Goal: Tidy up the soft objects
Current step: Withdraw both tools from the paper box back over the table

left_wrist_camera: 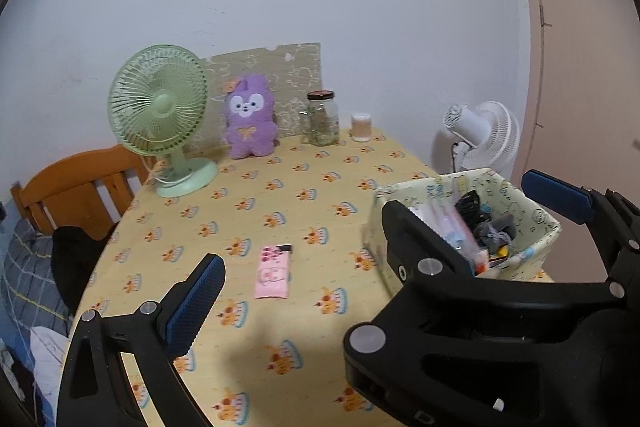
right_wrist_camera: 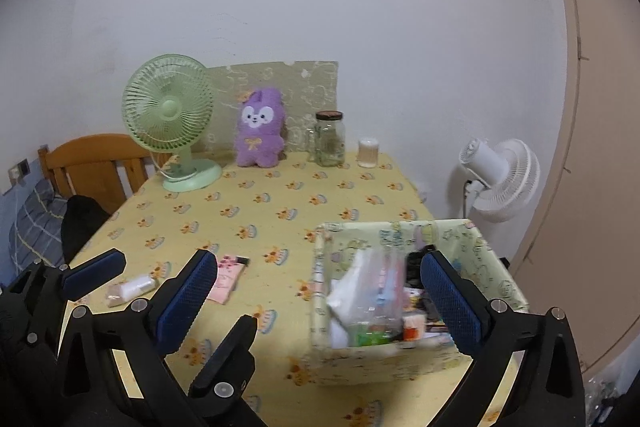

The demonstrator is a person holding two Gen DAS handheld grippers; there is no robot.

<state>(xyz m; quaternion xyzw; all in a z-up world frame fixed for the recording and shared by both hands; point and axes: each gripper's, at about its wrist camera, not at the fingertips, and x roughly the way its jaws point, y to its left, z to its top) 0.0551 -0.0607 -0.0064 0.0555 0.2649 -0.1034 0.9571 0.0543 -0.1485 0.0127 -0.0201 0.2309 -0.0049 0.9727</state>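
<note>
Both my claws are spread wide and hold nothing. My left claw is beside the box, and my right claw is over it. The pink packet lies left of the box

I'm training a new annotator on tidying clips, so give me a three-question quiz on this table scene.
1. True or false: the purple plush is inside the patterned box.
2. Which lies flat on the tablecloth left of the box? A. pink packet B. spoon C. mug
3. Is the right tool open or shut, and does it hold anything?

Key
1. False. It stands at the table's back edge, between the green fan and the glass jar.
2. A.
3. Open, holding nothing.
</note>
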